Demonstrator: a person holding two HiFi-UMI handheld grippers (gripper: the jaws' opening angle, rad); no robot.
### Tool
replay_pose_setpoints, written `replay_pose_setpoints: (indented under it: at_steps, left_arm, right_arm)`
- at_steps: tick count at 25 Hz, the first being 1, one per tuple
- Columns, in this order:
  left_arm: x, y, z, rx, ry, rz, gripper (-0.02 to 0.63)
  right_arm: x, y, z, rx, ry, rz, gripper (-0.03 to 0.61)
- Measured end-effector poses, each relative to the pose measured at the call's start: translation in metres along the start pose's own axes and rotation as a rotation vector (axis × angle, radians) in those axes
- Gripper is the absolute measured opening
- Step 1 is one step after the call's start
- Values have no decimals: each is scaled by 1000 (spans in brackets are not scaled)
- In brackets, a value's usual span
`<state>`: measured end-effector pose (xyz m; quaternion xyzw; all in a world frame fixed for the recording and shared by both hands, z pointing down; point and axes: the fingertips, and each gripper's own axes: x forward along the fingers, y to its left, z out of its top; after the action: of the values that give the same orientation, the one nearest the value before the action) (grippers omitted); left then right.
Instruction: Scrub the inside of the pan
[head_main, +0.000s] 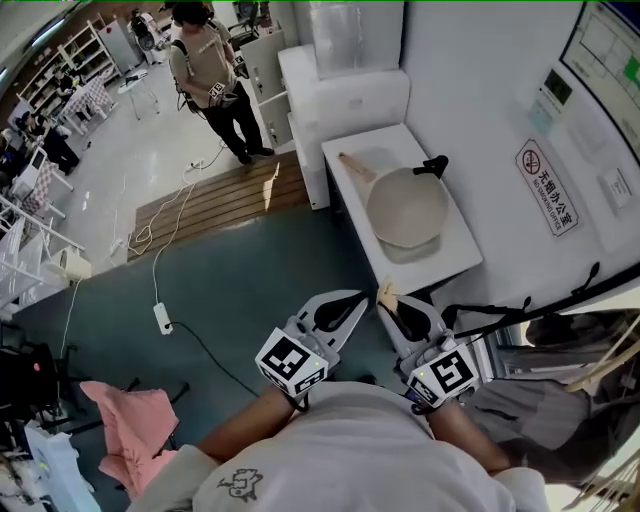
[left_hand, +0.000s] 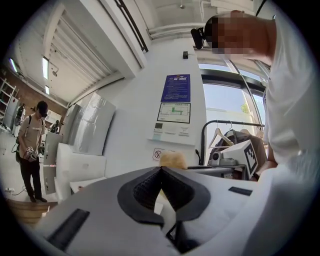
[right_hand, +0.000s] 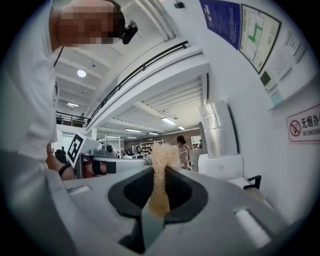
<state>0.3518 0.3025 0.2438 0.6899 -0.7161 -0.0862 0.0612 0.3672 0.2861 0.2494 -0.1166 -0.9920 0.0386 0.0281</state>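
On the white desk against the wall: the pan, cream, flat on its base, with its wooden handle pointing towards the desk's far left corner. Just beside the pan's far rim, a black piece, too small to make out.

Low in the head view, well short of the desk and over the teal floor, both pairs side by side, aimed towards the desk. On one side the left tongs, pressed together, tips meeting, holding nothing. On the other the right tongs, pinching a tan fibrous scrubber, held upright, its top sticking out above the pads. In the head view, that scrubber seen as a tan tuft at the tip, well apart from the pan.

On the wall to the right of the desk, a no-smoking sign. Farther off, a person standing beyond a wooden platform. At lower left, a pink cloth, and near it a white power strip on its cable.
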Motion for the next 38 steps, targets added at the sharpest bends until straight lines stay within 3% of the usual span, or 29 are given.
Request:
replay_pose_setpoints:
  at_steps: [12, 22, 30, 34, 38]
  left_arm:
    - [-5, 147, 29, 25, 77, -126, 2]
    - [2, 217, 36, 9, 117, -192, 2]
    - [58, 254, 32, 28, 141, -221, 2]
    - [100, 264, 25, 60, 143, -280, 2]
    - [146, 261, 22, 0, 145, -382, 3]
  right_arm:
    - [154, -29, 12, 21, -36, -125, 55]
    - [220, -50, 4, 58, 1, -183, 55]
    - [241, -121, -9, 114, 0, -218, 55]
    - [242, -167, -13, 138, -15, -254, 55]
    - [232, -214, -13, 159, -23, -303, 55]
